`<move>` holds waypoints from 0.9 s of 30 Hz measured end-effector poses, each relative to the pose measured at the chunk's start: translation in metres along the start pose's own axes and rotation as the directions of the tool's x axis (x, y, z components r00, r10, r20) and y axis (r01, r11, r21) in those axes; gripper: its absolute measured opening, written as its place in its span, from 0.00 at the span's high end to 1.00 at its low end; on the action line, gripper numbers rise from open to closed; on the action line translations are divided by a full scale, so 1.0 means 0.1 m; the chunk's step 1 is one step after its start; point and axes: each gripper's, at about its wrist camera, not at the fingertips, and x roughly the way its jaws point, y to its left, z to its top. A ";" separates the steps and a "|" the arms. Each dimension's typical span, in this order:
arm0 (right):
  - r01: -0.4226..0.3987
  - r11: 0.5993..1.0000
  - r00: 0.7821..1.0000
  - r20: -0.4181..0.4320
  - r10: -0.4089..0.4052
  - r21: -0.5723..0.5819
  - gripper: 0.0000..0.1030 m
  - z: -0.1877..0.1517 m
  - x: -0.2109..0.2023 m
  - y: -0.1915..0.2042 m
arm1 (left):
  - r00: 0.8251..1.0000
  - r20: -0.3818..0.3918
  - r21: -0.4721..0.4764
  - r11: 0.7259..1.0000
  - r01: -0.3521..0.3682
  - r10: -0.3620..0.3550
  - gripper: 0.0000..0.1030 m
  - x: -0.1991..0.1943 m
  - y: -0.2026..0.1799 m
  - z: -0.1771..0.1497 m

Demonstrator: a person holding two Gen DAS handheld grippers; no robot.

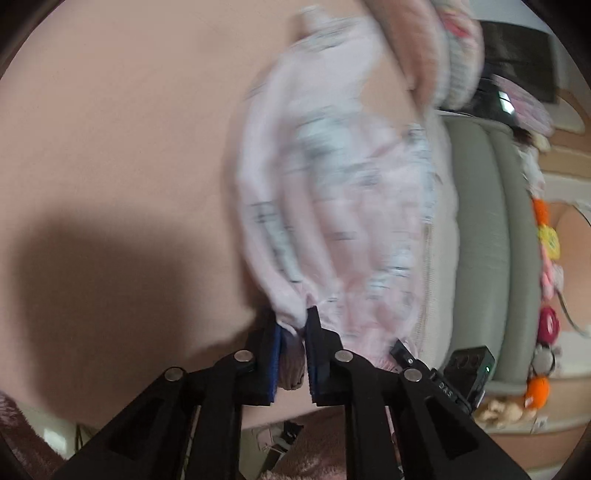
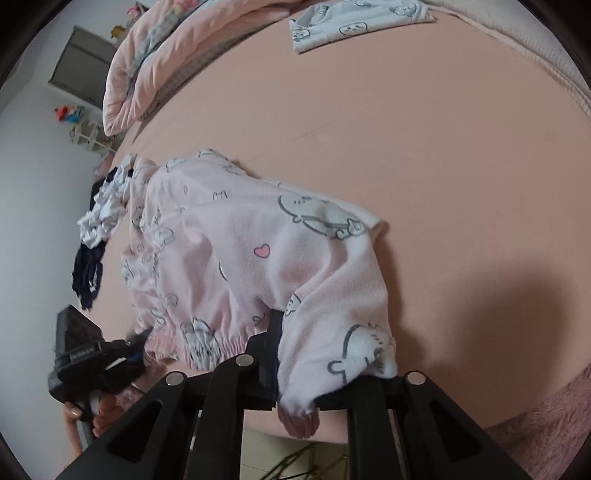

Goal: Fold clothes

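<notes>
Right wrist view — both grippers' fingers point(image 2: 269, 354) pinch the pink pyjama trousers point(image 2: 258, 258) — bedsheet point(image 2: 424, 129) beneath.

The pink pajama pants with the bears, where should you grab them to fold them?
Take the pink pajama pants at the gathered waistband, one hand-held gripper per end, from the near bed edge. It is the thickest, straightest hem and faces you; both already pinch fabric there.

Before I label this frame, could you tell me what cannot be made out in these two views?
- Left wrist view: the print on the pink garment is lost to motion blur.
- Right wrist view: the right gripper pads are covered by the garment's hem draped over them.
- Right wrist view: the left gripper fingertips are buried in the waistband.
- Right wrist view: the folded white garment is cut off by the top edge.
</notes>
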 end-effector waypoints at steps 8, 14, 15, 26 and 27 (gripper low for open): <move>-0.176 0.976 0.960 0.198 0.199 -0.128 0.94 0.17 -1.10 0.58 | 0.967 0.198 0.318 0.944 0.091 -0.160 0.97 -1.24 -0.95 -0.04; -0.162 0.966 0.953 0.221 0.206 -0.201 0.94 0.11 -1.36 0.89 | 0.982 0.181 0.340 0.940 -0.005 -0.060 0.97 -1.22 -0.95 -0.06; -0.151 0.969 0.959 0.208 0.192 -0.197 0.94 0.06 -1.32 0.87 | 0.986 0.163 0.304 0.953 -0.014 -0.037 0.97 -1.08 -0.88 -0.04; -0.008 1.000 0.997 -0.079 0.009 0.014 0.91 -0.36 -0.25 0.05 | 0.987 0.045 -0.003 0.988 -0.154 0.154 0.94 -0.47 0.15 -0.16; -0.009 1.000 0.996 -0.094 0.012 0.028 0.91 -0.39 -0.20 0.01 | 0.989 0.040 -0.014 0.990 -0.139 0.139 0.91 -0.45 0.19 -0.18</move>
